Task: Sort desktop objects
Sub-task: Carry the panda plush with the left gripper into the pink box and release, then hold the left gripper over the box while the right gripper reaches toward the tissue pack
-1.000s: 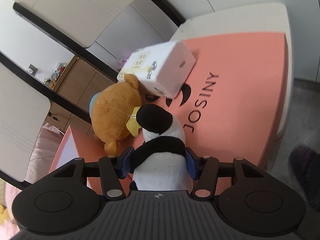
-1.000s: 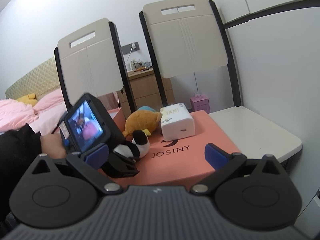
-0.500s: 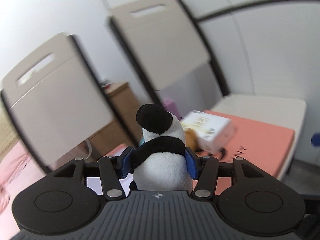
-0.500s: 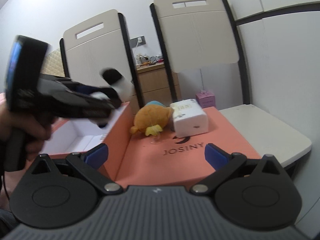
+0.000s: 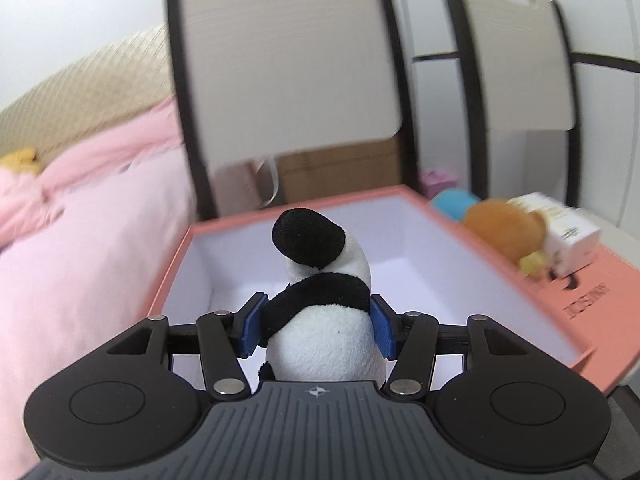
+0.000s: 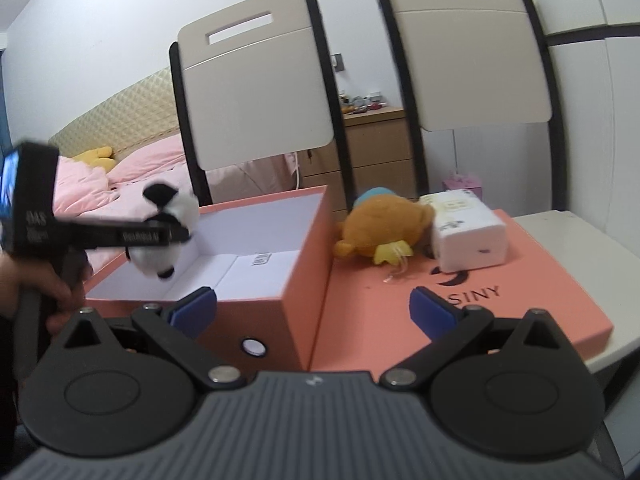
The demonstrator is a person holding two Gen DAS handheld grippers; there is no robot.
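Observation:
My left gripper (image 5: 316, 326) is shut on a black-and-white panda plush (image 5: 324, 300) and holds it over the open pink box (image 5: 496, 276) with a white inside. In the right wrist view the panda (image 6: 168, 224) hangs above the box's (image 6: 308, 264) left end. A brown bear plush (image 6: 380, 228) and a white tissue pack (image 6: 464, 236) lie on the pink lid (image 6: 460, 320) to the right of the box. My right gripper (image 6: 314, 312) is open and empty in front of the box and lid.
Two beige chairs (image 6: 256, 76) (image 6: 468, 48) stand behind the box. A bed with pink bedding (image 5: 80, 240) lies to the left. A wooden drawer unit (image 6: 376, 148) stands at the back. The lid rests on a white table (image 6: 580, 240).
My left gripper lifted the panda off the pink lid and carried it left, over the open box. My right gripper stayed open and shifted slightly.

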